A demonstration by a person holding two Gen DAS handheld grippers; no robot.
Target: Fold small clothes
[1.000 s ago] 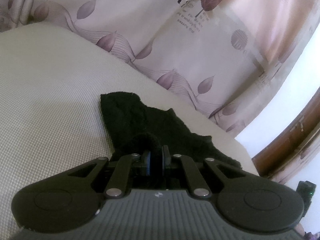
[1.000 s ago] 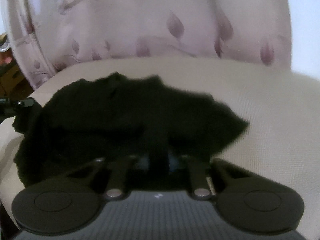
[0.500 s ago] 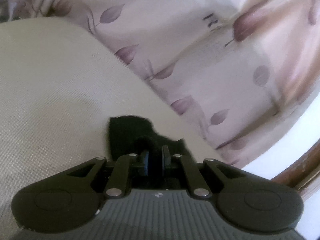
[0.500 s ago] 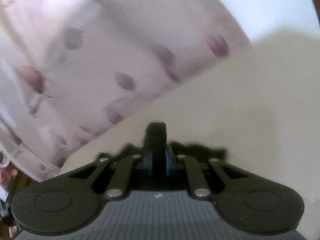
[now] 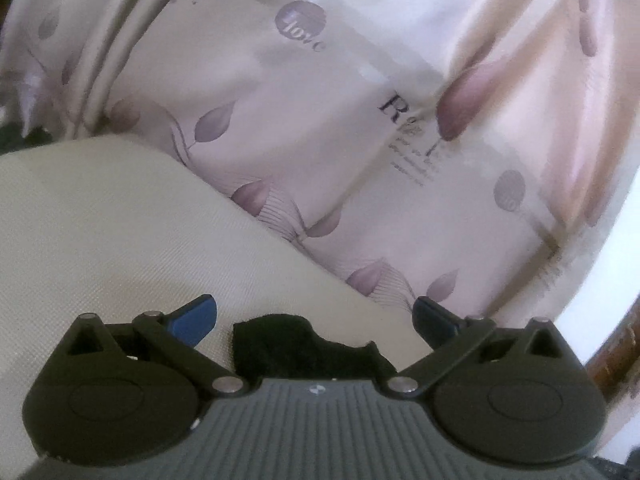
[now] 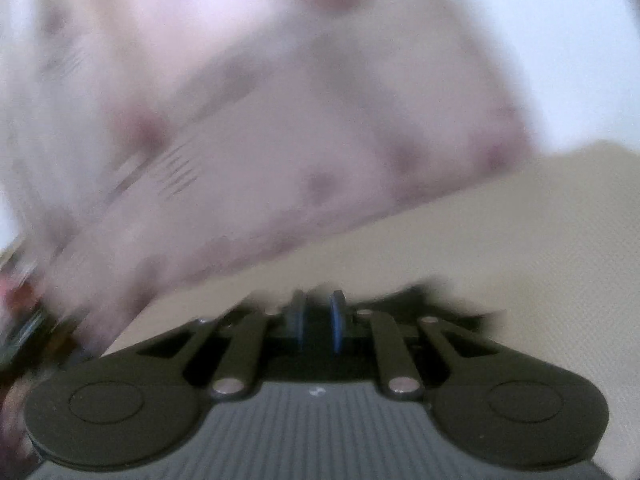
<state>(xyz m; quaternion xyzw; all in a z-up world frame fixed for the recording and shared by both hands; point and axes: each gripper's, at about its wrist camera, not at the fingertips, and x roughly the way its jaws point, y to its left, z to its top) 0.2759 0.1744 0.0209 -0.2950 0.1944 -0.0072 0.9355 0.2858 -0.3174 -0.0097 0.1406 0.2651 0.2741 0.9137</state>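
The left gripper point(image 5: 315, 318) is spread wide, its blue pads point(image 5: 195, 317) far apart with nothing between them. The black cloth point(image 5: 298, 346) lies on the beige cushion point(image 5: 120, 240) in the gap between the fingers, close to the gripper body, which hides its near edge. Its visible outline is uneven, with a raised hump on the left and a small peak on the right. No pad touches it.

Behind the cushion hangs a pale pink curtain point(image 5: 360, 140) printed with mauve leaves, round "love" badges and dark lettering. At the far right edge a strip of brown wood point(image 5: 616, 344) shows.

The right wrist view is heavily blurred. The right gripper point(image 6: 318, 320) has its blue pads point(image 6: 335, 320) close together with a narrow dark gap between them; whether cloth is pinched there cannot be told. Dark cloth point(image 6: 432, 300) shows just beyond and to the right of the fingers, on the cushion point(image 6: 520, 260). The curtain point(image 6: 240, 120) fills the upper left.
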